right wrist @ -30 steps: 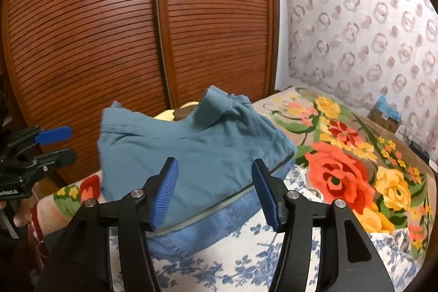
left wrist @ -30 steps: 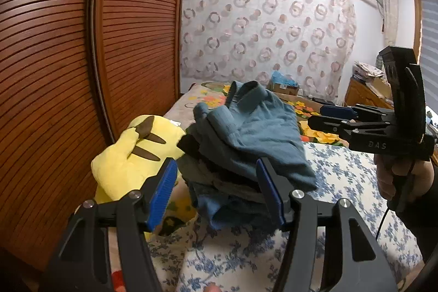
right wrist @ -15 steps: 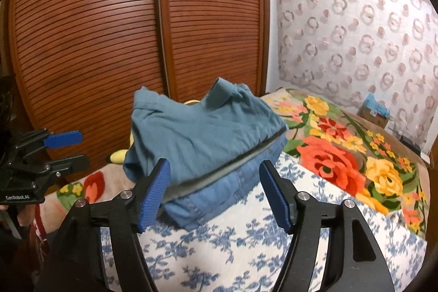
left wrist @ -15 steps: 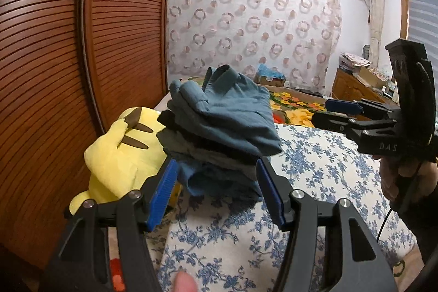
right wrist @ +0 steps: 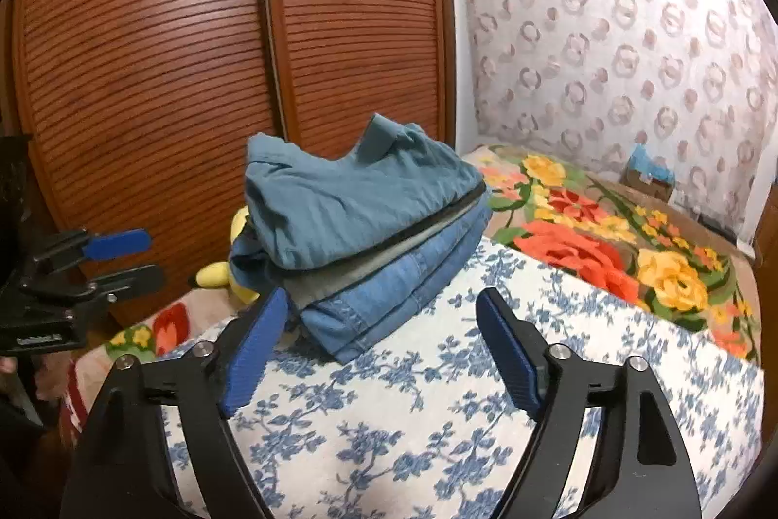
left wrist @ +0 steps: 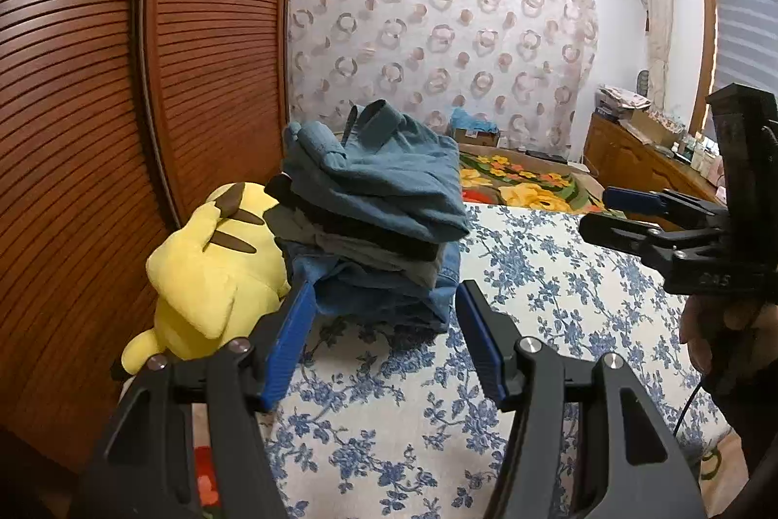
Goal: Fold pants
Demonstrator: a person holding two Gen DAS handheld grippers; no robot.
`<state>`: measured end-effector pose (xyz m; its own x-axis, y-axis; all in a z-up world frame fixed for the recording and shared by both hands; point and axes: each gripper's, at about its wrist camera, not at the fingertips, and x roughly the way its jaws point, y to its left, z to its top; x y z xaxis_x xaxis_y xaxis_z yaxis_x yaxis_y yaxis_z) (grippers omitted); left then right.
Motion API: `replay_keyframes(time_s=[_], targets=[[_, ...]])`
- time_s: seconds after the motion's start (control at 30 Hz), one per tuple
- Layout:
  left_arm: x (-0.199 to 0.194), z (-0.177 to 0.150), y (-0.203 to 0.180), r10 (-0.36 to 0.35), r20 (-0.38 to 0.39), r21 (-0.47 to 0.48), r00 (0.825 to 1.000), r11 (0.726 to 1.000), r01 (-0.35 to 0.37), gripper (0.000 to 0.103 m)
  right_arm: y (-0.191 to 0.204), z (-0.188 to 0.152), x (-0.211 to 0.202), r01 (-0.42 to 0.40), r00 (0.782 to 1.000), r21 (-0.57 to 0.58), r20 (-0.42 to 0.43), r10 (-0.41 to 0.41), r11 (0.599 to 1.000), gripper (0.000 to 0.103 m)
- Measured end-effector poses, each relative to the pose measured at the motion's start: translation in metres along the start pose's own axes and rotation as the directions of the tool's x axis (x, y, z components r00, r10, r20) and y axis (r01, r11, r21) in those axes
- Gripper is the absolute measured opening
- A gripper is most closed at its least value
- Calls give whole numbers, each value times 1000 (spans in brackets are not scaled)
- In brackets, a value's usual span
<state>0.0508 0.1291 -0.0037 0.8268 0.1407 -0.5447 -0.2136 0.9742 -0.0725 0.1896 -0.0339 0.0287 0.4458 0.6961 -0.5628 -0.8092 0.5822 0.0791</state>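
1. Folded teal pants [left wrist: 384, 188] are sitting on top of a stack of folded clothes [left wrist: 374, 271]: a dark layer and a grey one under them, then blue denim jeans [right wrist: 389, 295] at the bottom. The waistband end of the teal pair is sticking up a bit at the back.
2. The whole stack is resting on the blue-floral bedspread [left wrist: 559, 300], close to the edge of the bed that's running along the wardrobe [right wrist: 194, 57].
3. Left gripper [left wrist: 381, 344] is hanging just in front of the stack with its blue pads [left wrist: 287, 348] spread apart, not touching or holding anything. From the right wrist view it's showing off to the left [right wrist: 121, 256], away from the clothes, fingers parted there too.
4. Right gripper [right wrist: 377, 353] is doing the same thing: jaws wide apart, nothing between them, hovering over the bedspread just short of the jeans. The left camera is catching it out at the right side [left wrist: 627, 212], well apart from the stack.
5. A yellow Pikachu plush [left wrist: 209, 271] is lying between the stack and the wardrobe, touching the clothes.
6. A bright floral blanket [right wrist: 608, 246] is covering the far end of the bed, past the stack.
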Motion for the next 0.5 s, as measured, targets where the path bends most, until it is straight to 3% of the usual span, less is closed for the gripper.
replay_keyframes(time_s=[0.5], targets=[[1,-19,-45,-94,-25,65,995,993,96,60,-6,-53,-64,139,990,98,15,-141,985,87]])
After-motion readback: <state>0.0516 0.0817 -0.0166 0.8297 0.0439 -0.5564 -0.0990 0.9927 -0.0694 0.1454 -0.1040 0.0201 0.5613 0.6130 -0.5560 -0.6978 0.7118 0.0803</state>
